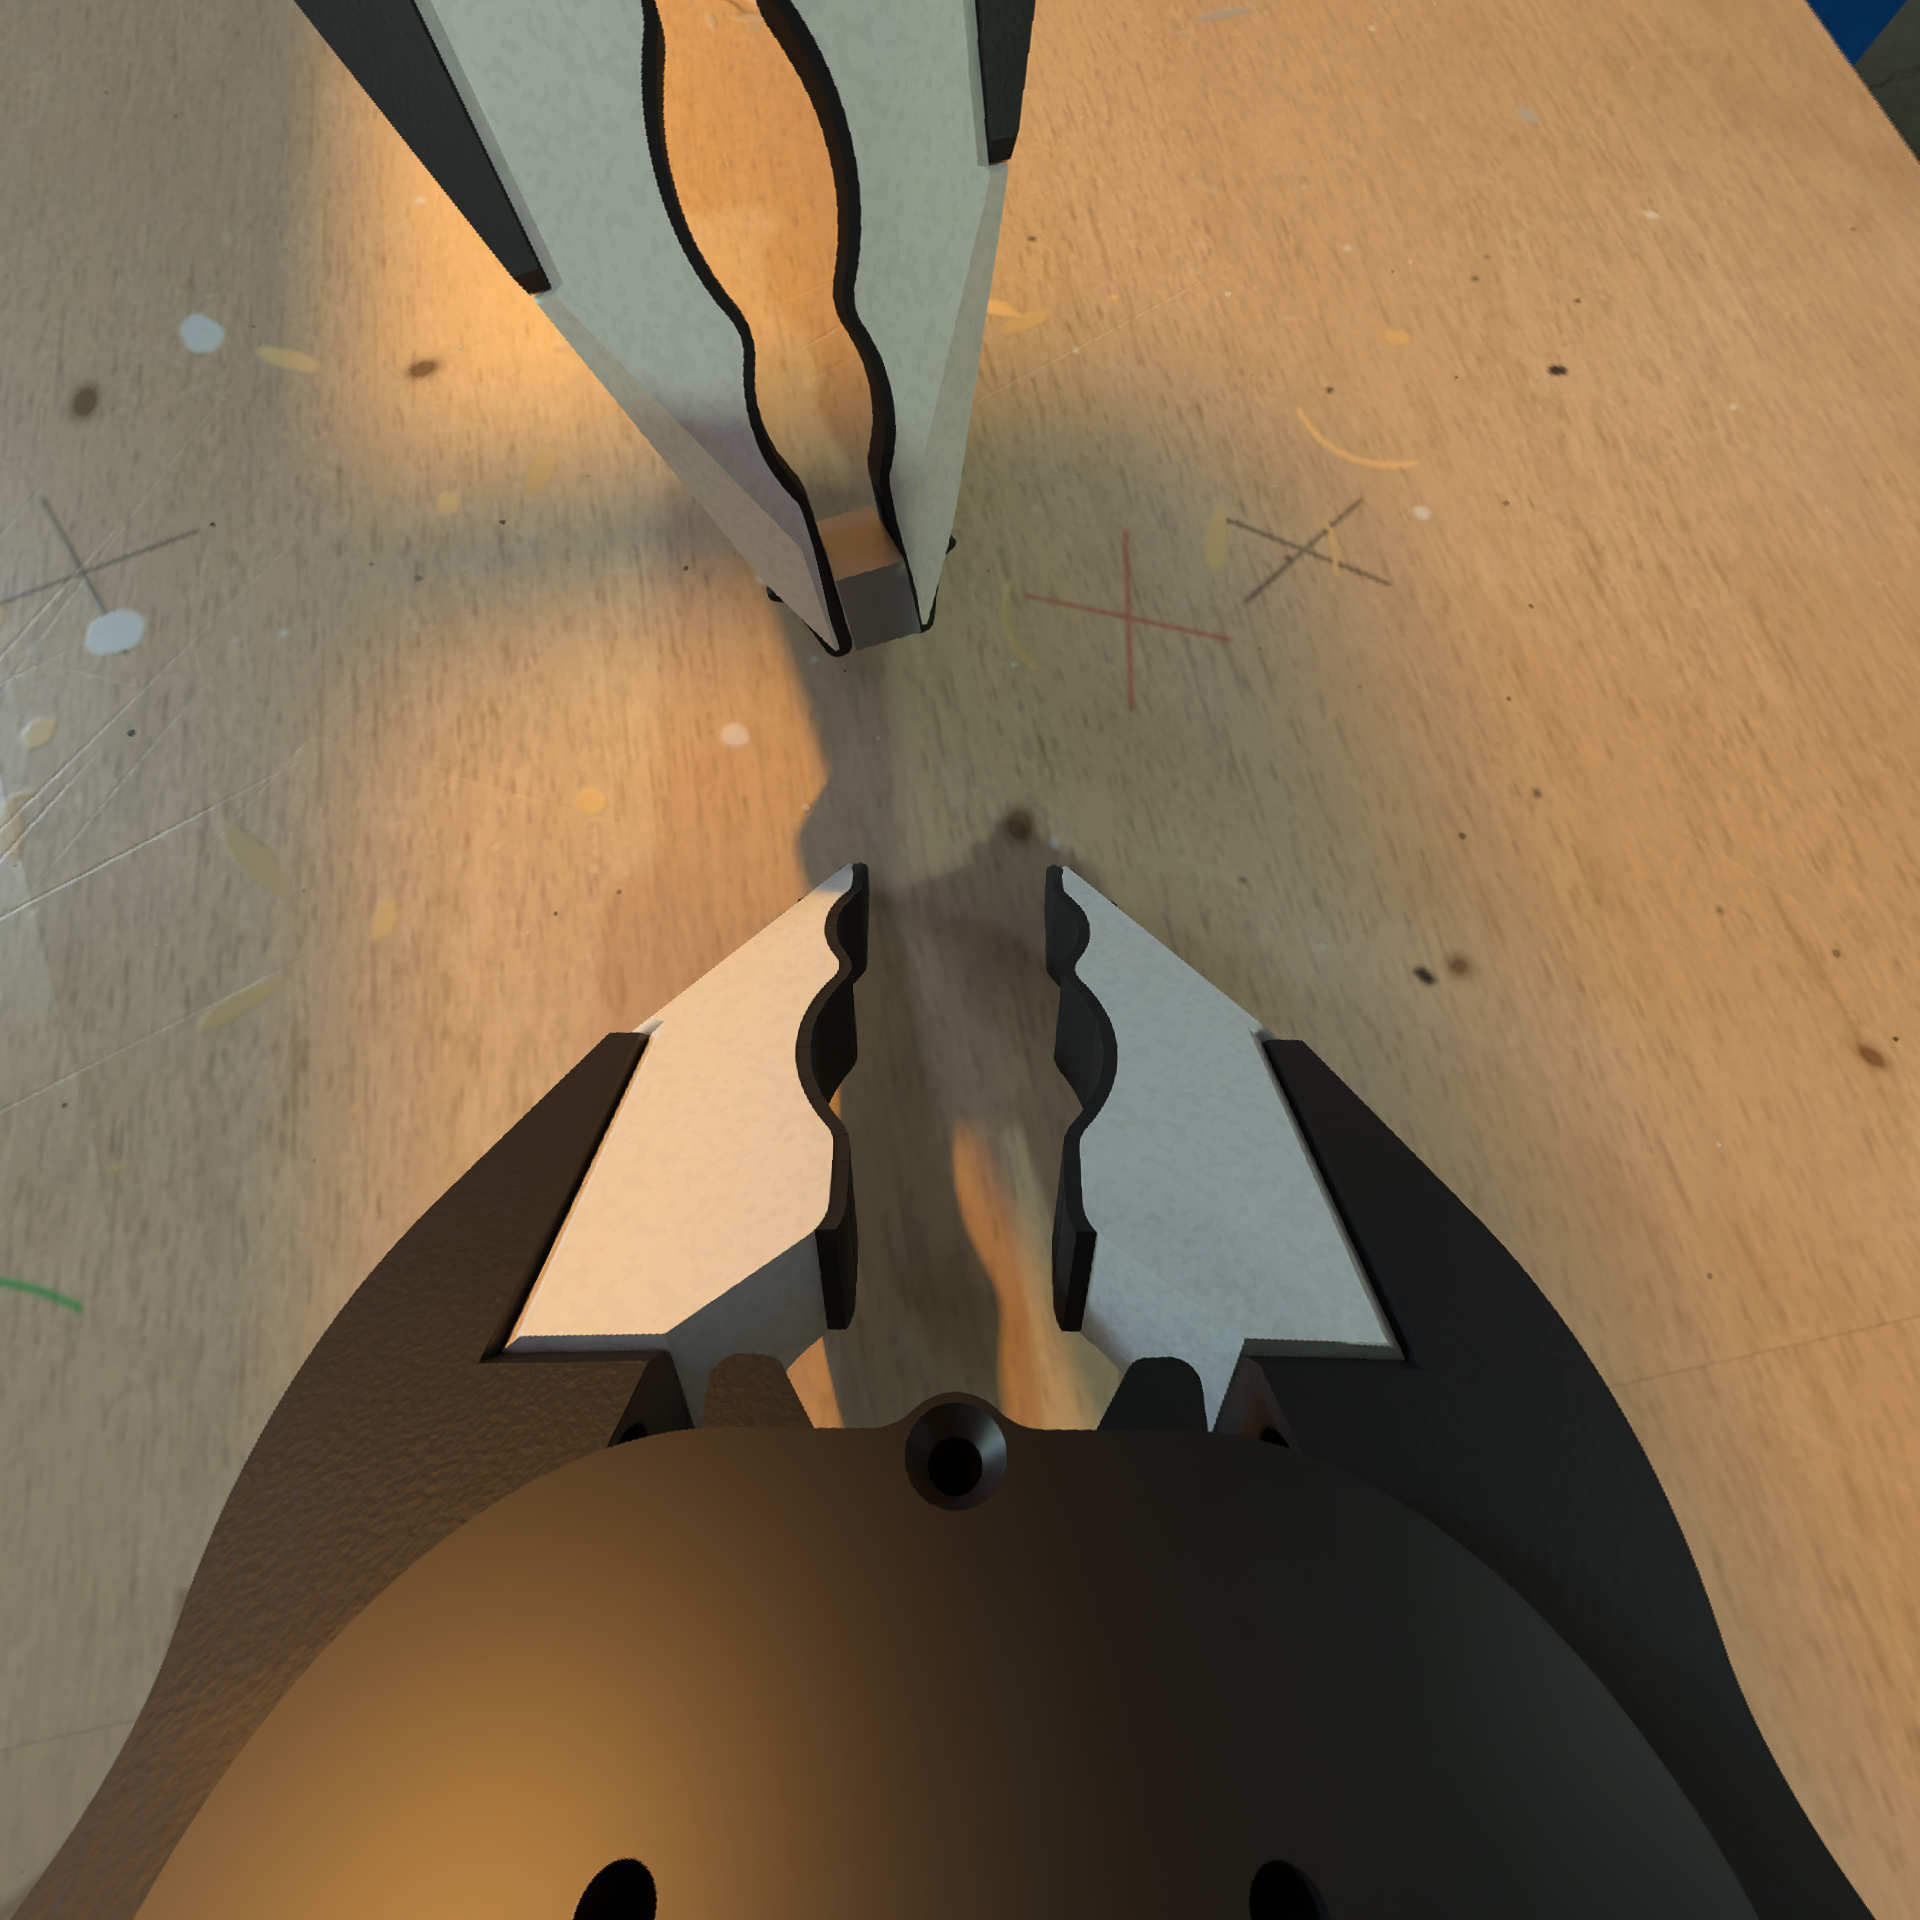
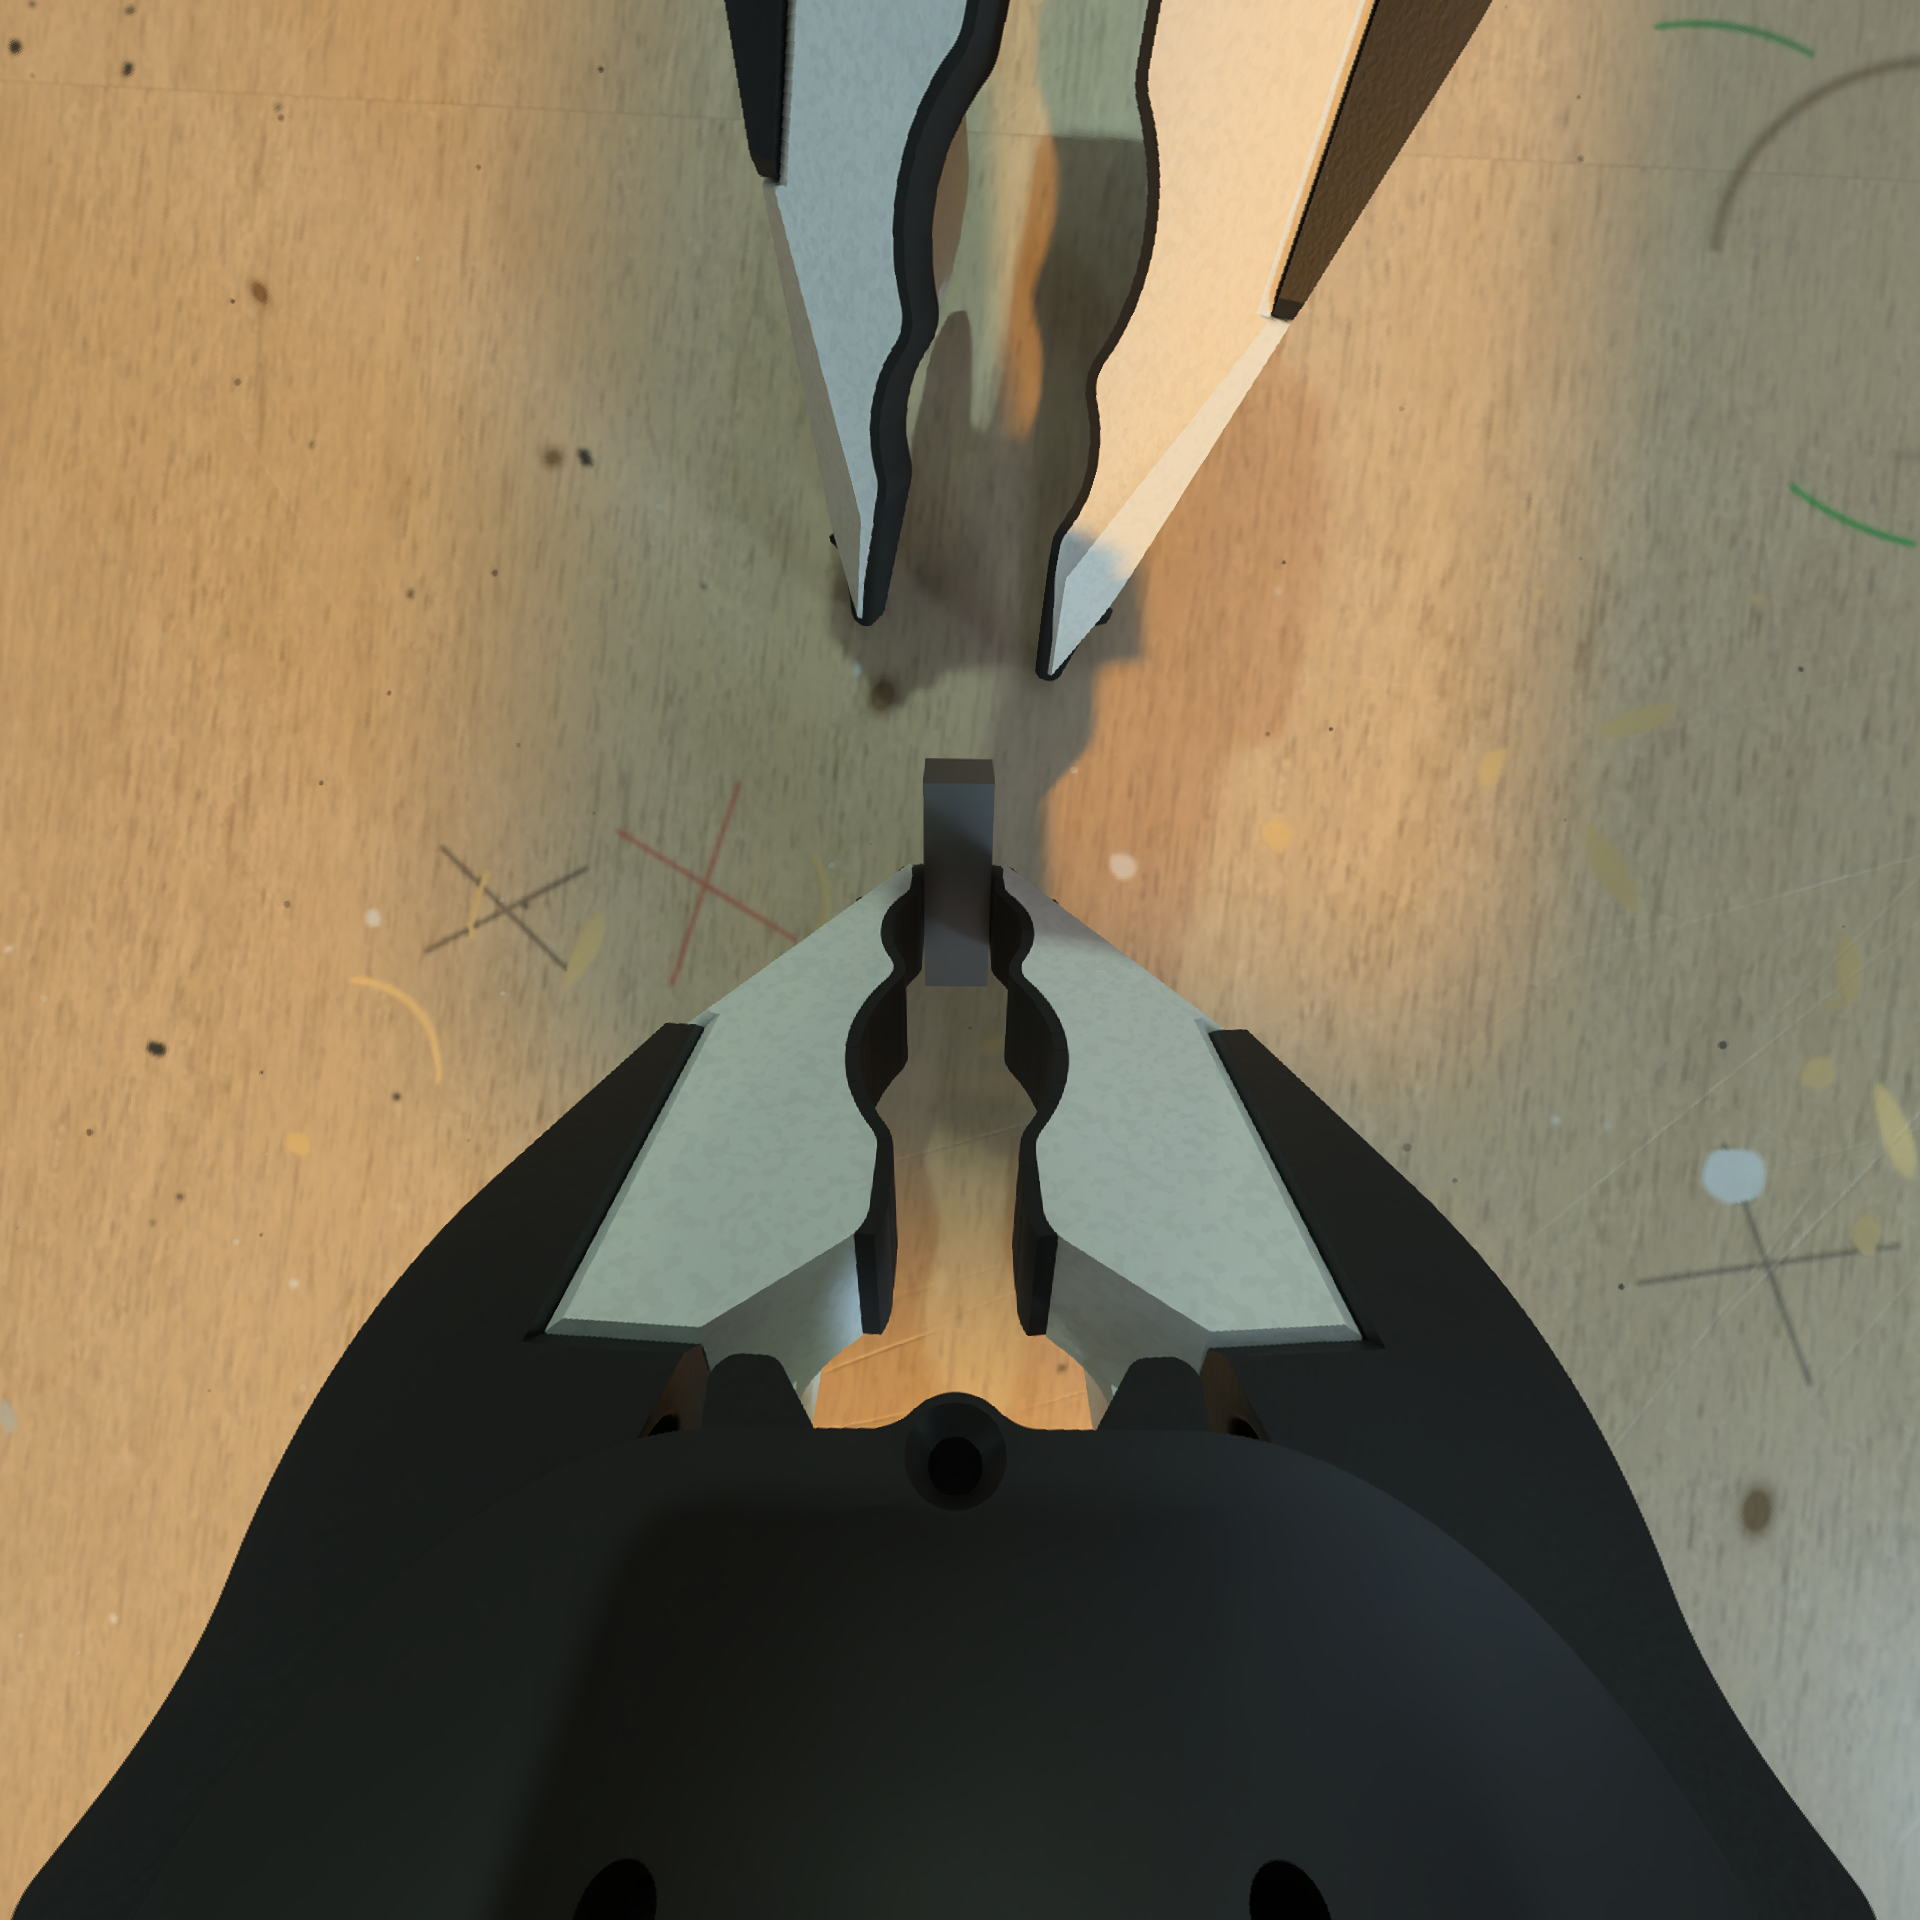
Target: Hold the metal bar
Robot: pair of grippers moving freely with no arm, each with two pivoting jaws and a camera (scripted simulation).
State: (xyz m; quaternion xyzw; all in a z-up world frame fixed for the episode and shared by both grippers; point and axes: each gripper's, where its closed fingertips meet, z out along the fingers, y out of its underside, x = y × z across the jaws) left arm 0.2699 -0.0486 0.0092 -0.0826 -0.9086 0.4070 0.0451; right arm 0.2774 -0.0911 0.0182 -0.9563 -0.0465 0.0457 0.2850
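Note:
The metal bar (image 2: 957, 868) is a short dark grey square bar. My right gripper (image 2: 957, 883) is shut on it near the fingertips, and the bar's end sticks out ahead. In the left wrist view the right gripper (image 1: 883, 623) comes in from the top, with the bar's end face (image 1: 878, 608) showing between its tips. My left gripper (image 1: 956, 883) is open and empty, its tips a short way from the bar's end, pointing at it. In the right wrist view the left gripper (image 2: 961, 634) enters from the top, open, just beyond the bar.
A wooden tabletop (image 1: 1455, 831) lies below, speckled with paint spots and marked with a red cross (image 1: 1129, 620) and pencil crosses (image 1: 1311, 551). The table's edge shows at the top right of the left wrist view (image 1: 1870, 83).

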